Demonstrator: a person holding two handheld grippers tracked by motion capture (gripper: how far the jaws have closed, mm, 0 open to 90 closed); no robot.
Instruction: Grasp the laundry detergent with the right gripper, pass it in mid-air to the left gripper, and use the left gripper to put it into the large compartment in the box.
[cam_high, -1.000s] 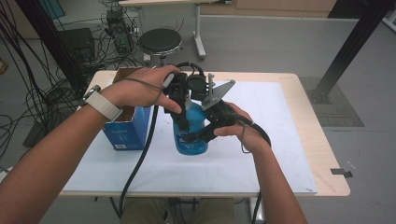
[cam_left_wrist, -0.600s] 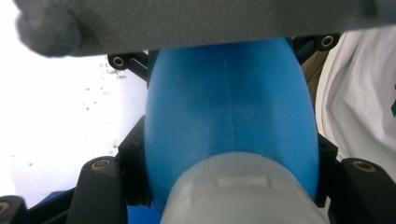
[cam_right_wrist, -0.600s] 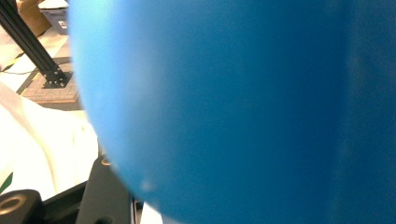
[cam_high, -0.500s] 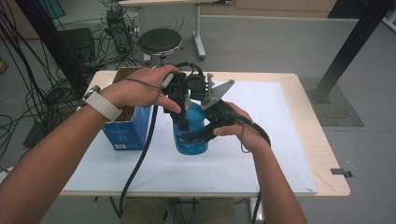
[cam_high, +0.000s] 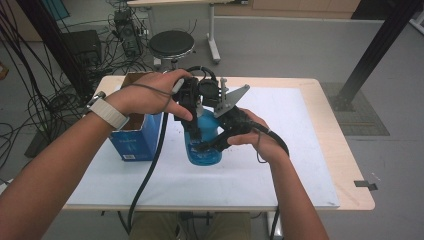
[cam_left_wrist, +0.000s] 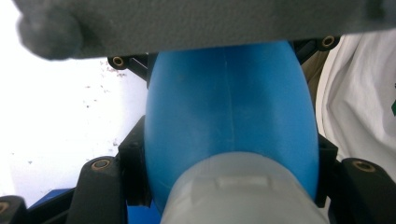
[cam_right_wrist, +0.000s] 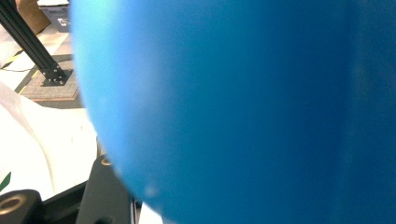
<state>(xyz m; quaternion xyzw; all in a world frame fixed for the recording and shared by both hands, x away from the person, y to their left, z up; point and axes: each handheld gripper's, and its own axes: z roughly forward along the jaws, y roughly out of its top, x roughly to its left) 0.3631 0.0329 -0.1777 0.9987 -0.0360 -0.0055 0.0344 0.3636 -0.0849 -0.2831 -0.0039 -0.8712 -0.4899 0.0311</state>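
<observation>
1. Blue plastic bottle (cam_high: 204, 142): one, upright on the white sheet (cam_high: 280, 165) at mid-bench (cam_high: 345, 165); contents cannot be told. The left gripper view shows its pale grey cap (cam_left_wrist: 243, 191) end nearest the camera.
2. Blue cardboard box (cam_high: 134, 137): one, just left of the bottle, top flaps open; contents hidden by the left forearm.
3. Left tongs (cam_high: 192, 112): one pair, reaching down from above, clamped on the bottle's upper part; jaws flank its shoulders.
4. Right tongs (cam_high: 212, 145): one pair, coming from the right, closed on the bottle's body, which looms blurred in the right gripper view (cam_right_wrist: 233, 112).
5. Round black stool (cam_high: 171, 44): one, on the floor beyond the bench.
</observation>
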